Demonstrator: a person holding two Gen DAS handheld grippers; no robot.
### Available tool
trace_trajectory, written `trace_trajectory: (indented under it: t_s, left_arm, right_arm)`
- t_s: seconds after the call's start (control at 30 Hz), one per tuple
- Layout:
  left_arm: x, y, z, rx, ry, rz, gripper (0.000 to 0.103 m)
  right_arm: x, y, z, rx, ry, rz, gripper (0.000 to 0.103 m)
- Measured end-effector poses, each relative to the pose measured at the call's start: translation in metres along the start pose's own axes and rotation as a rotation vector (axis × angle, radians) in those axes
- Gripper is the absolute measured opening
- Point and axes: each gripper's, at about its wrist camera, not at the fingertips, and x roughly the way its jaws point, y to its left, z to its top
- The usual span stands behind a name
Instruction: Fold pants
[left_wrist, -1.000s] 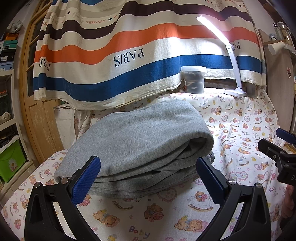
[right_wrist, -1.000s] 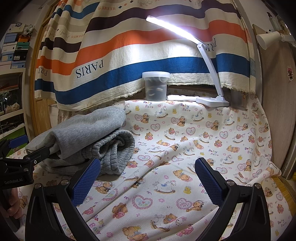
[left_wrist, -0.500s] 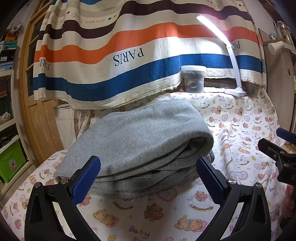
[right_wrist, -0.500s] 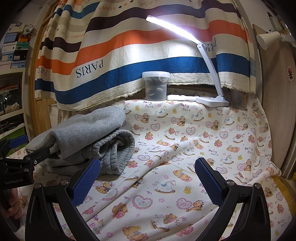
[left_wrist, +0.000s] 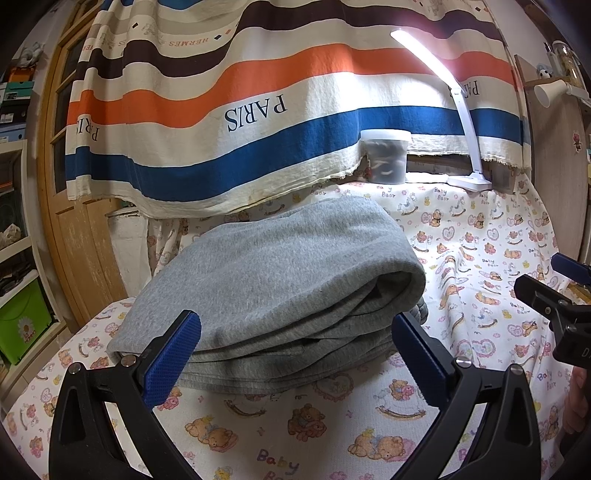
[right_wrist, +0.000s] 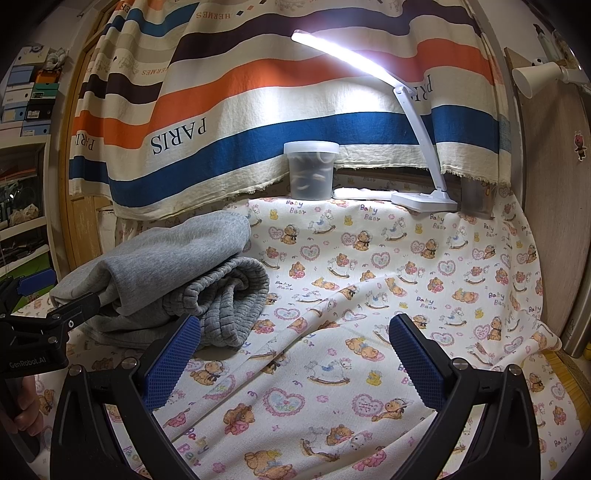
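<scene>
The grey pants (left_wrist: 280, 280) lie folded in a thick stack on the bear-print sheet (left_wrist: 332, 435). My left gripper (left_wrist: 295, 354) is open just in front of the stack, its blue pads apart and holding nothing. In the right wrist view the same pants (right_wrist: 166, 280) sit at the left, ribbed cuff end facing me. My right gripper (right_wrist: 295, 358) is open over bare sheet, right of the pants. Each gripper also shows in the other's view: the right one (left_wrist: 554, 291) at the right edge, the left one (right_wrist: 40, 302) at the left edge.
A lidded plastic jar (right_wrist: 311, 170) and a lit white desk lamp (right_wrist: 424, 201) stand at the back under a striped hanging cloth (left_wrist: 258, 110). Shelves with a green box (left_wrist: 22, 325) lie beyond the left edge. A wooden panel (right_wrist: 550, 221) borders the right.
</scene>
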Motion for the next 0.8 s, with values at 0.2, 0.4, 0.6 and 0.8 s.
trace_trajectory:
  t_s: [0.2,0.4,0.6,0.8]
  left_arm:
    - [0.0005,0.0002,0.0,0.001,0.003,-0.002,0.102]
    - [0.0013,0.0008,-0.0009,0.004,0.005,-0.004,0.103]
    - [0.0014,0.0013,-0.001,0.005,0.005,-0.005,0.103]
    - [0.0013,0.0016,-0.0014,0.005,0.007,-0.006,0.103]
  right_arm:
    - [0.0002,0.0,-0.0001,0.0,0.0,0.0,0.102]
    - [0.0003,0.0,-0.0003,0.0,0.0,0.001,0.102]
    - [0.0007,-0.0002,-0.0002,0.0,0.001,0.001,0.102]
    - [0.0008,-0.0003,0.0,-0.001,0.001,0.001,0.102]
